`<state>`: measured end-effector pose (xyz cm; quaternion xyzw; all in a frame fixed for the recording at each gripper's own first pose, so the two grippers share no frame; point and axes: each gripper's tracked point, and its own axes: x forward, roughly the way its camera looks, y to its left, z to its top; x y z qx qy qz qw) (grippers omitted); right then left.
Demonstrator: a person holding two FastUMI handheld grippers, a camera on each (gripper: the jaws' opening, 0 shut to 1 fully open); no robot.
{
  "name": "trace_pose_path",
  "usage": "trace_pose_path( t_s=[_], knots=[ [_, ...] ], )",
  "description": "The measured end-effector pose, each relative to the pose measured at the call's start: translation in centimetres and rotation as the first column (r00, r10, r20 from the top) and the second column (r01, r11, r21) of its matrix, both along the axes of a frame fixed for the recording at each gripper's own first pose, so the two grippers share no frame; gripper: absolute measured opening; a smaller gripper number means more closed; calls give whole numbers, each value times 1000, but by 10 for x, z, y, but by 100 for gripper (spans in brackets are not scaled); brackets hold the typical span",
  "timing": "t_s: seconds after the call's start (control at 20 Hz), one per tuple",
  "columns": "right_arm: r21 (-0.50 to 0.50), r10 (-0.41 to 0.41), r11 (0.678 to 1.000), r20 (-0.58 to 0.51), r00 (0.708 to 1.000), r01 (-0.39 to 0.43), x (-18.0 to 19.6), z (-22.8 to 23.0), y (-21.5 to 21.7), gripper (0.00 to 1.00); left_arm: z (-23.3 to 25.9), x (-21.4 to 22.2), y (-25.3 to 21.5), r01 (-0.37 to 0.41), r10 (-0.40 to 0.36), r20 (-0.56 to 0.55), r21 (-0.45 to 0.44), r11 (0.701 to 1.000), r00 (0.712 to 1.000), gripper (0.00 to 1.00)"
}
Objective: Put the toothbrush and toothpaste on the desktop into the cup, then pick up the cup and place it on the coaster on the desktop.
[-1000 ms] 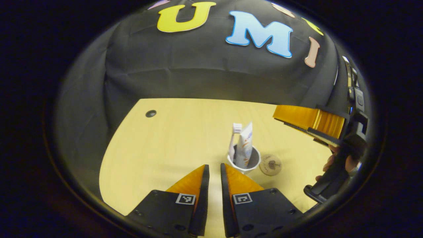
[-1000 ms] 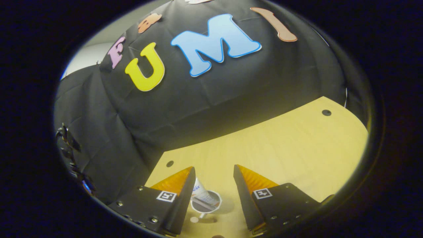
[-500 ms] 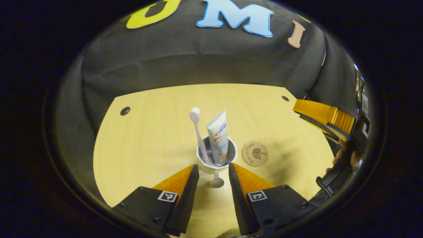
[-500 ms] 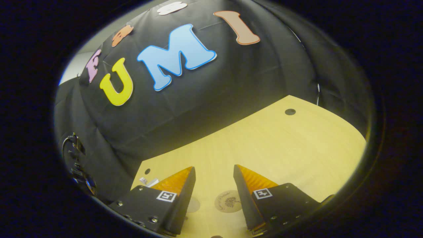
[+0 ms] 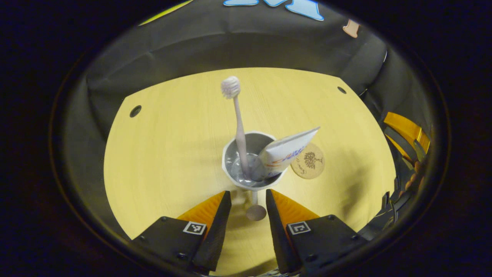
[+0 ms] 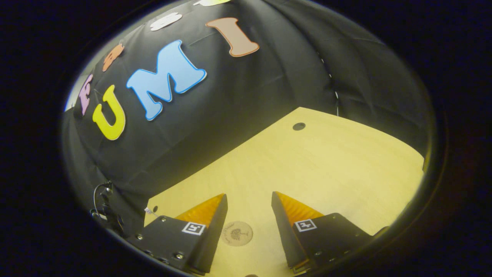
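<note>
Cup (image 5: pixel 234 175), stemmed and likely top-heavy with toothbrush (image 5: pixel 239 127) and toothpaste (image 5: pixel 288 152) leaning inside; looks rigid, smooth, possibly slippery. Left gripper (image 5: pixel 248 200) spread, empty, flanking the stem; grip the bowl wall low. Right gripper (image 6: pixel 249 202) spread, empty, over coaster (image 6: pixel 236 233).

We see our left hand-held gripper (image 5: pixel 248 200) now closer over the cup (image 5: pixel 251 165), its toothpaste (image 5: pixel 288 153) tipped toward the coaster (image 5: pixel 309 167), while our right hand-held gripper (image 6: pixel 249 209) has drawn off.

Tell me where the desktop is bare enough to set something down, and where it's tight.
Bare: the wide strip of desktop between the cup and the wall-side hole; also the far stretch behind the cup, and right of the coaster toward the right gripper. Tight: cup, leaning toothpaste and coaster cluster together, left gripper just in front.
</note>
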<state>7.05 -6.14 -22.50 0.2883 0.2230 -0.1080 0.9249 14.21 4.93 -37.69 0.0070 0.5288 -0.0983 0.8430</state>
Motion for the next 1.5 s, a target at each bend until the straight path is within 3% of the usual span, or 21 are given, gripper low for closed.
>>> trace_pose_path(
  t_s=[0.05,0.2,0.35,0.45,0.5,0.55,0.6,0.65,0.8,0.85,0.9,0.95,1.05,1.5],
  knots=[
    [-1,-10,1000,-8,1000,10,-5,-2,-5,69,-6,2,1,5,-5,-8,13,1000,1000,61],
    [-1,-39,999,-25,999,39,-16,-9,-22,69,-22,5,-5,14,-13,-32,26,1000,999,65],
    [-4,-60,998,-45,997,60,-27,-16,-36,69,-34,4,-12,4,-2,-45,38,999,999,58],
    [-7,-68,998,-58,996,68,-35,-20,-43,69,-39,2,-11,-7,9,-56,38,999,998,66],
    [-6,-69,998,-63,996,69,-36,-22,-44,69,-43,1,-11,-16,18,-65,40,999,998,60],
    [-4,-69,998,-70,995,69,-38,-24,-47,69,-43,2,-12,-12,14,-59,37,999,998,43],
    [-6,-71,998,-74,995,70,-41,-25,-49,69,-45,2,-12,-2,5,-54,44,999,999,43],
    [-7,-70,998,-77,995,70,-42,-26,-51,69,-43,3,-10,2,0,-46,47,999,999,36],
    [-9,-69,998,-81,994,68,-45,-27,-55,69,-42,6,-13,-4,5,-29,33,999,1000,39],
    [-9,-69,998,-81,994,69,-45,-27,-55,70,-40,7,-13,-5,6,-25,36,999,1000,33],
    [-7,-69,998,-83,994,69,-46,-27,-56,69,-37,9,-14,-4,4,-11,41,999,1000,39],
    [-5,-69,998,-83,994,69,-46,-27,-56,69,-34,13,-17,4,-5,2,49,999,1000,33],
    [0,-68,998,-85,994,68,-47,-27,-58,69,-22,17,-24,41,-43,26,64,997,999,33],
    [7,-85,996,-82,993,86,-59,-25,-85,69,-10,22,-122,130,-131,41,20,991,991,33]
  ],
)
